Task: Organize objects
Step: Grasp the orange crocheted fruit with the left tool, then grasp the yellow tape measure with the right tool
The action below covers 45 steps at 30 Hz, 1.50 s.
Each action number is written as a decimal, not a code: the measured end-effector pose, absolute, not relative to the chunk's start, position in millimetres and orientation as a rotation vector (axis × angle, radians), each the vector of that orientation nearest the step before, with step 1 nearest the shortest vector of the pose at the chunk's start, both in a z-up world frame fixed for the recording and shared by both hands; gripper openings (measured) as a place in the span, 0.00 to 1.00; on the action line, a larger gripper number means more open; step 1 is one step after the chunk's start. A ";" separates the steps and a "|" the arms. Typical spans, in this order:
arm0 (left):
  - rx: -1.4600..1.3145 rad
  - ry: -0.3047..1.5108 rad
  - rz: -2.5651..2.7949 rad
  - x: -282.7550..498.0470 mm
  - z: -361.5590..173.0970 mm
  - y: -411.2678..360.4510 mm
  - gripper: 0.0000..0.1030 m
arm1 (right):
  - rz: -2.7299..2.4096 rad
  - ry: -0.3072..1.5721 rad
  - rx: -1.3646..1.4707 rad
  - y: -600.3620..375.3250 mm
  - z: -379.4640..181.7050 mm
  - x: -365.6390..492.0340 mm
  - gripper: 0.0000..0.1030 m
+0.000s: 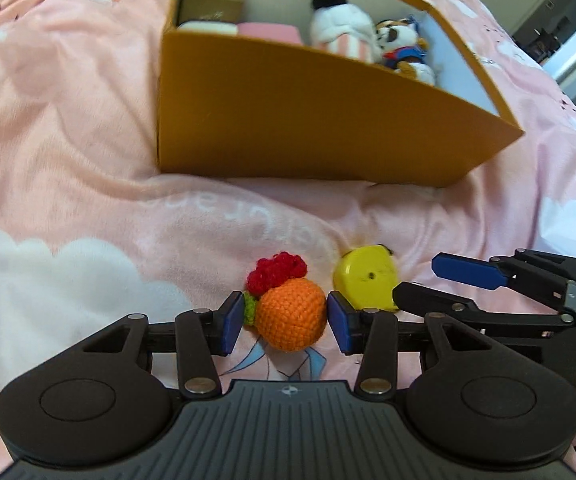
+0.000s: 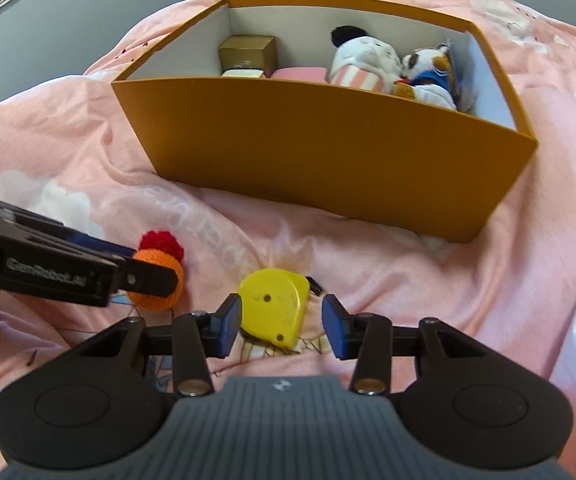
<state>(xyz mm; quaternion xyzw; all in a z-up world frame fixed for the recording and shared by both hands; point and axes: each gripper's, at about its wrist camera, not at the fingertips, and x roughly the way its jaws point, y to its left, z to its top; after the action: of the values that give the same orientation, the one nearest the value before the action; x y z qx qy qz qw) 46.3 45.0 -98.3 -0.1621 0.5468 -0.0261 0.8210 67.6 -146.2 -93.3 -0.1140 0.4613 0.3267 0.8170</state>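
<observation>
An orange crochet ball with a red tuft (image 1: 291, 316) lies on the pink blanket between the blue pads of my left gripper (image 1: 286, 323). The jaws stand around it, the right pad touching or nearly so, a small gap on the left. The ball also shows in the right wrist view (image 2: 155, 276), partly hidden by the left gripper. A yellow tape measure (image 2: 273, 308) lies between the pads of my right gripper (image 2: 281, 326), touching the left pad, with a gap on the right. It also shows in the left wrist view (image 1: 364, 280).
An open orange box (image 2: 328, 144) stands on the blanket beyond both objects. It holds a gold box (image 2: 247, 54), a pink item (image 2: 300, 73) and two plush toys (image 2: 392, 66). The pink blanket (image 1: 67, 140) covers the whole surface.
</observation>
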 end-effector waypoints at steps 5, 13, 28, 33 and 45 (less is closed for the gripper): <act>-0.399 1.172 -0.039 46.7 -105.3 50.8 0.54 | 0.718 1.024 -0.255 -135.7 -103.4 73.4 0.48; -0.426 1.152 -0.030 42.7 -103.6 55.0 0.57 | 0.738 1.066 -0.283 -123.5 -118.1 78.6 0.53; -0.404 1.107 -0.039 41.5 -96.7 50.9 0.69 | 0.726 1.080 -0.312 -121.0 -124.4 79.8 0.51; -0.406 1.146 -0.082 41.3 -98.4 47.0 0.69 | 0.713 1.078 -0.303 -129.0 -121.4 79.3 0.32; -0.334 1.152 -0.111 42.8 -106.5 32.2 0.67 | 0.692 1.064 -0.242 -151.7 -114.3 82.4 0.31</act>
<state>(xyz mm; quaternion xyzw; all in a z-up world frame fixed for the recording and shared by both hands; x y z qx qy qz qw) 42.8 32.2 -106.5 -0.1570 0.5420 -0.0524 0.8239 82.4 -151.7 -114.3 -0.1128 0.4958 0.3223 0.7985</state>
